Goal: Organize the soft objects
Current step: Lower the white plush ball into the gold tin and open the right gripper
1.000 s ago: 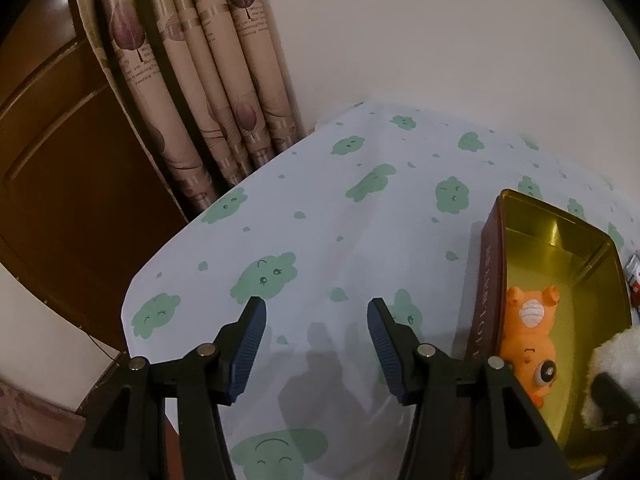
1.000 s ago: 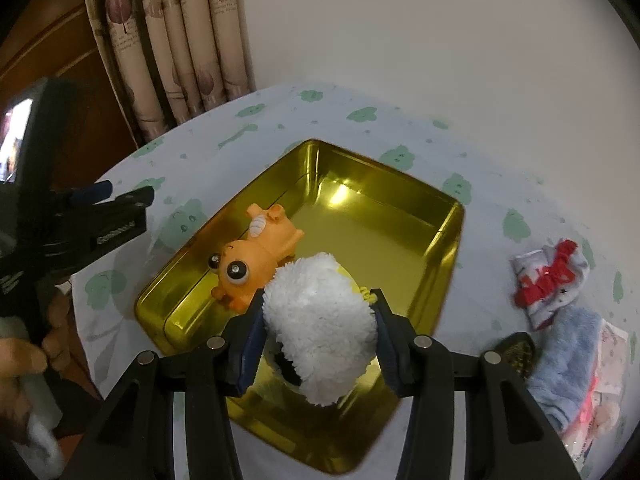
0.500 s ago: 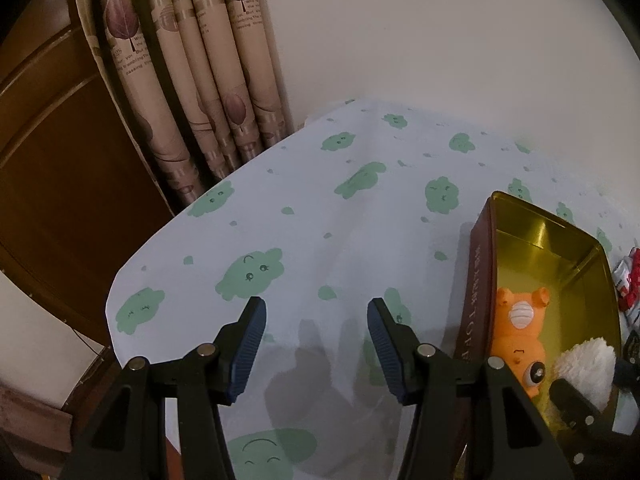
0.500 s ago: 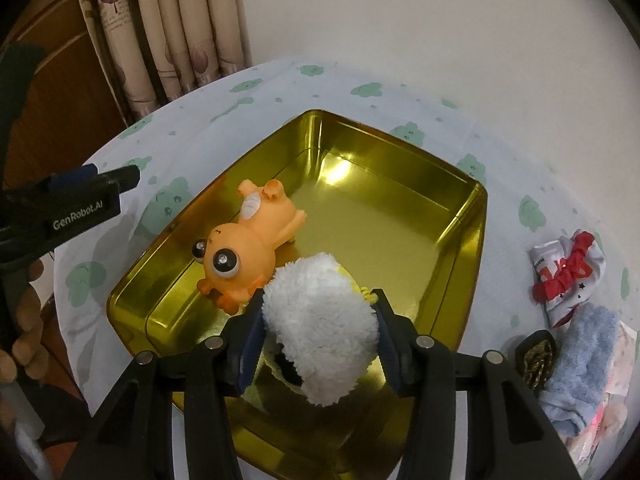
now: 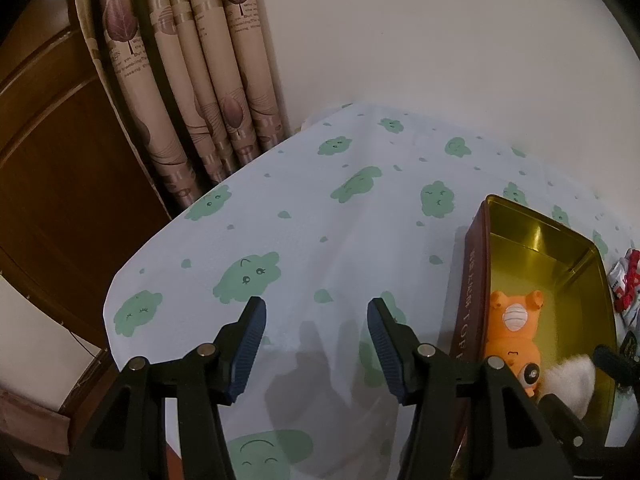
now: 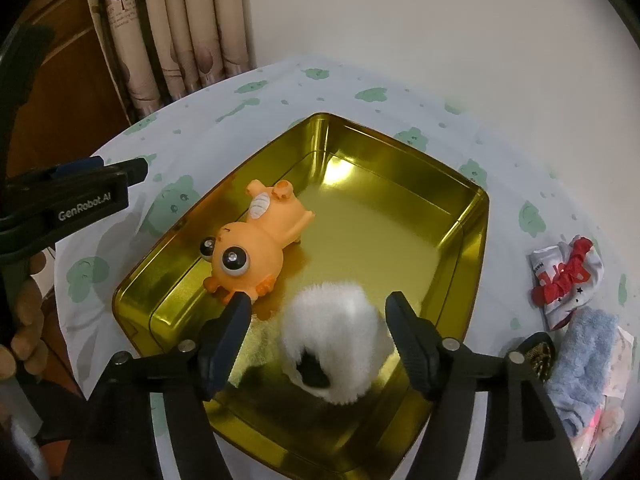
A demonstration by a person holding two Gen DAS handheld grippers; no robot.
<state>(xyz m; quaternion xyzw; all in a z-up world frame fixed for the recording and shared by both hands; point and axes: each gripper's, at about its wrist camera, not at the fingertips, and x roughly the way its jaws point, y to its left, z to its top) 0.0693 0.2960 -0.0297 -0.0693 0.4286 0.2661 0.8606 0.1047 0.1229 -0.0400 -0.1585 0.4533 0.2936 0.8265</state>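
The white plush (image 6: 334,344) lies on the floor of the gold tin (image 6: 472,216), in the tin's near end, with a dark patch on the side facing the right wrist camera. It sits between the spread fingers of the right gripper (image 6: 318,306); a gap shows on both sides of it, wider at 9 o'clock than at 3 o'clock, so the jaws stand wide and grip nothing. At 11 o'clock from the plush, near it but apart, the orange toy (image 6: 256,244) lies on its back along the tin's left wall, its bulging eyes toward the camera and its feet pointing to the far end. The rest of the tin floor is bare gold metal. The tin rests on a white cloth (image 6: 380,76) printed with green cloud faces. At 3 o'clock from the tin, well apart from it on the cloth, lie a red-and-white sock (image 6: 566,276) and, nearer the camera, a blue towel (image 6: 580,364), with a small dark dish (image 6: 538,354) just beside the towel. In the left wrist view the left gripper (image 5: 316,326) hangs over bare cloth at 9 o'clock from the tin, its blue-padded fingers wide apart with nothing between them; the tin's brown outer wall (image 5: 468,300) shows at its right, with the toy and a bit of the plush inside. Beige leaf-print curtains (image 5: 192,80) hang past the cloth's far-left edge, beside dark wood panelling (image 5: 52,168).
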